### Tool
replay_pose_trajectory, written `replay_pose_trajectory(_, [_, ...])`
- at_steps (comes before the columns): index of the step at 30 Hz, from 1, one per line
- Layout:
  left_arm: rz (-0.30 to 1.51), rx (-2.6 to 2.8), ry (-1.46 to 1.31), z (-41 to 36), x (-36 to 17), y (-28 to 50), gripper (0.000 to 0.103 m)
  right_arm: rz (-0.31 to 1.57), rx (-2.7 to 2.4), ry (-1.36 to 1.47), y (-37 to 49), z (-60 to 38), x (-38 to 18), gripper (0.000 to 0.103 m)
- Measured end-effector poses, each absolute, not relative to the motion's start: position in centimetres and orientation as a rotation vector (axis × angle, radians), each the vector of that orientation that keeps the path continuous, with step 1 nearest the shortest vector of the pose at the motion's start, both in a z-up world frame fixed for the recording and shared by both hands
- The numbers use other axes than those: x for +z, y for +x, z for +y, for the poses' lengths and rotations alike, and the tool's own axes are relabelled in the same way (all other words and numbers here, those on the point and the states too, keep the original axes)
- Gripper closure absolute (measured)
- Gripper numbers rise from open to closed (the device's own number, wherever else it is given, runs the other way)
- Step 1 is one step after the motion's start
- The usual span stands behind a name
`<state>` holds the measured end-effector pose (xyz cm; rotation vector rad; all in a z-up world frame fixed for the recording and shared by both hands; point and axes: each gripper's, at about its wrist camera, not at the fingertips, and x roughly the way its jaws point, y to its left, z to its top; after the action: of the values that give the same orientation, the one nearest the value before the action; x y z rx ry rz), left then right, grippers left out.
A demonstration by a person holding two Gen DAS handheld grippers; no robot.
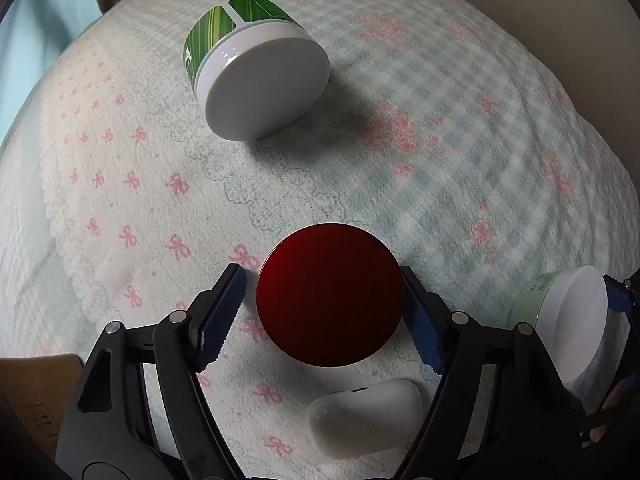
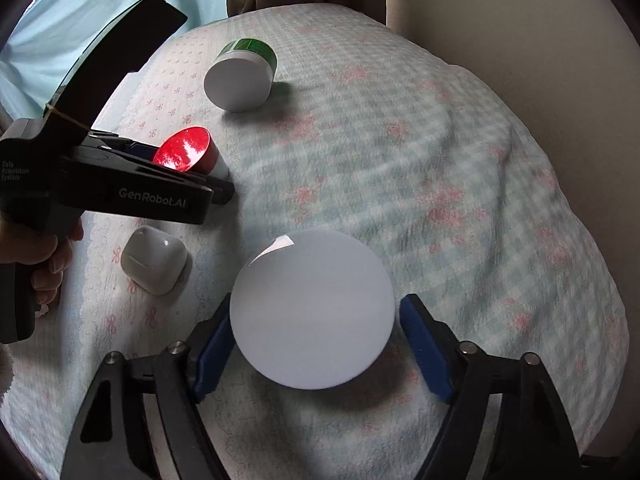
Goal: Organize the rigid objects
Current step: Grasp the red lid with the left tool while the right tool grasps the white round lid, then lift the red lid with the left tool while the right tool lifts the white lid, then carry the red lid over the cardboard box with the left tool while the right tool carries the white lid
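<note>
Left gripper (image 1: 324, 316): I have it around the red-lidded jar (image 1: 329, 295). The right pad looks to be touching the lid's rim; the left pad stands a sliver off, so I cannot tell whether the grip is fully made.

Right gripper (image 2: 316, 344): its jaws stand on either side of the white-lidded pale green jar (image 2: 312, 310). The left pad seems to touch; a narrow gap shows at the right pad. I cannot tell if it is clamped.

Green leaf-print jar (image 1: 256, 72): tipped on its side toward the far edge of the bedspread (image 1: 460, 168), well apart from both grippers, untouched.

White earbud case (image 2: 154, 260): lying near the bedspread's left edge as the right view shows it, just beside the red-lidded jar and below the left gripper.

Progress: I judge this early. No tidy grouping shows yet; two jars are being taken up at once.

Left to do: place both jars, right the leaf-print jar, and gather the case with them.
</note>
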<state>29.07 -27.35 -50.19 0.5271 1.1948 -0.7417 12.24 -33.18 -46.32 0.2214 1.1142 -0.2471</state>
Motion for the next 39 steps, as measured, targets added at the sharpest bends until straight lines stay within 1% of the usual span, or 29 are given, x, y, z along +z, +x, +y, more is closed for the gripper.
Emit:
replay_pose_trajectory(1, [1.192,-0.746,0.524,-27.4,-50.1,29.1,0.038,1.114,-0.241,0.223,12.3,-33.2,-46.3,0.031])
replay_pose_trajectory(2, [1.189,-0.749,0.524,-27.5,-50.1,29.2,0.047,1.114,-0.237,0.223,12.3,-33.1,-46.3,0.035])
replay_pose_trajectory(3, [1.188,-0.753,0.523,-27.7,-50.0,29.3,0.051,1.116,-0.236,0.22,12.4,-33.0,-46.3,0.035])
replay_pose_trajectory(4, [1.19,-0.758,0.521,-27.9,-50.0,29.2,0.052,1.118,-0.24,0.213,12.4,-32.9,-46.3,0.035])
replay_pose_trajectory(16, [1.203,-0.746,0.528,-28.6,-49.5,29.2,0.052,1.128,-0.244,0.267,12.7,-33.5,-46.2,0.035])
replay_pose_trajectory(24, [1.198,-0.737,0.523,-27.6,-47.7,28.7,0.052,1.116,-0.26,0.293,12.4,-34.0,-45.5,0.035])
replay_pose_trajectory(33, [1.185,-0.726,0.469,-25.8,-42.4,27.1,0.052,1.099,-0.293,0.319,10.9,-34.6,-42.6,0.035])
replay_pose_trajectory(39, [1.152,-0.697,0.413,-23.1,-35.4,25.8,0.052,1.059,-0.314,0.322,9.9,-34.7,-37.4,0.035])
